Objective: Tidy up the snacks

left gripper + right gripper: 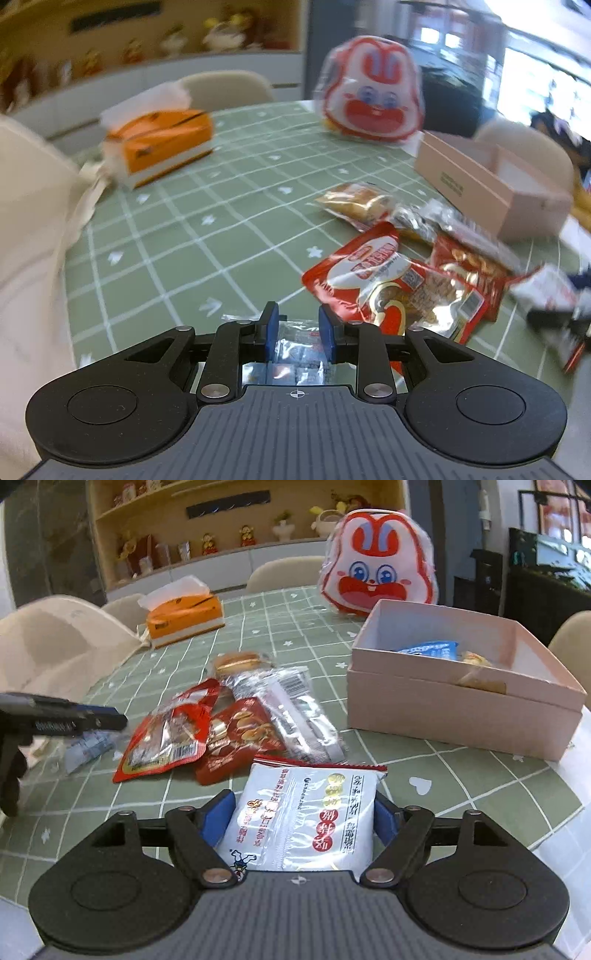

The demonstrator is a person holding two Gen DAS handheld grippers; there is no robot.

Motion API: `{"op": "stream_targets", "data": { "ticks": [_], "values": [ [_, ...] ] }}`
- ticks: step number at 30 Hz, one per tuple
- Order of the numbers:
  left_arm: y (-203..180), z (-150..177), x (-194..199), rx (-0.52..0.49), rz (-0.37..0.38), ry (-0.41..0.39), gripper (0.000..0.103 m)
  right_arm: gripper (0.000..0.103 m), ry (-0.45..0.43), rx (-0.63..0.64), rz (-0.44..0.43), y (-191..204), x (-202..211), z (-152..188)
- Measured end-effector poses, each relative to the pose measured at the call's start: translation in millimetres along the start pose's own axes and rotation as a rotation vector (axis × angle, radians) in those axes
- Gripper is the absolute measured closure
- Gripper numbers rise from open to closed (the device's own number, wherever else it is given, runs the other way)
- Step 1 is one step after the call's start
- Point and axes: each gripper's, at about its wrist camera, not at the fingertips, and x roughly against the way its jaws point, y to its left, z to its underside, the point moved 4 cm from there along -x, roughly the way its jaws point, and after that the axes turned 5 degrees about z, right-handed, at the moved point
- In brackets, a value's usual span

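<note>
My left gripper [297, 332] is shut on a small clear and blue snack packet [295, 354], low over the green checked tablecloth [184, 240]. It also shows from the side in the right wrist view [107, 718], with the packet [88, 747] hanging under it. My right gripper [303, 812] is shut on a white snack pack [299, 819] with red print, held above the table. A pile of red, silver and bread snack packs [229, 727] lies between the grippers; it also shows in the left wrist view [402, 280]. The pink box [461, 701] at right holds a blue packet [428, 650] and another snack.
An orange tissue box [184, 620] sits at the far left of the table. A red and white rabbit-face bag [380, 568] stands behind the pink box [491, 188]. Beige chairs [55, 642] ring the table. Shelves with ornaments line the back wall.
</note>
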Motion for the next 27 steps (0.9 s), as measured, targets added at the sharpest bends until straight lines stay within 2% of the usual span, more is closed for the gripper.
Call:
{"op": "stream_targets", "data": {
  "ticks": [3,5,7,10,13,15,17,20,24,27],
  "values": [
    [5.6,-1.4,14.7,0.091,0.01,-0.004,0.074,0.015,0.016,0.04,0.001,6.2,-1.8,0.8],
    [5.8,0.6,22.7,0.11,-0.005,0.004,0.074,0.01,0.026,0.06,-0.005,9.1,-3.4,1.2],
    [-0.6,9.1,25.5,0.068,-0.052,0.046,0.074,0.007,0.032,0.071,-0.01,10.2,-4.2,1.3],
    [-14.1,14.5,26.6,-0.033,-0.128,0.054,0.073,0.006,0.033,0.073,-0.013,10.3,-4.4,1.5],
    [-25.3,11.8,22.2,-0.069,-0.138,0.072,0.072,0.006,0.03,0.064,-0.019,9.0,-3.6,1.8],
    [-32.1,10.1,18.1,-0.082,-0.098,0.089,0.059,0.006,0.027,0.054,-0.027,7.4,-3.4,1.7],
    [-39.4,10.1,13.4,-0.108,-0.075,0.103,0.041,0.006,0.025,0.047,-0.033,6.6,-2.9,1.6],
    [-46.9,11.8,9.3,-0.137,-0.03,0.118,0.024,0.005,0.027,0.052,-0.031,7.0,-3.3,1.4],
    [-43.1,12.6,10.9,-0.106,0.002,0.097,0.024,0.005,0.024,0.041,-0.037,6.5,-2.7,1.8],
    [-43.8,12.4,10.2,-0.103,-0.006,0.093,0.024,0.005,0.022,0.033,-0.043,5.4,-2.4,1.8]
  ]
}}
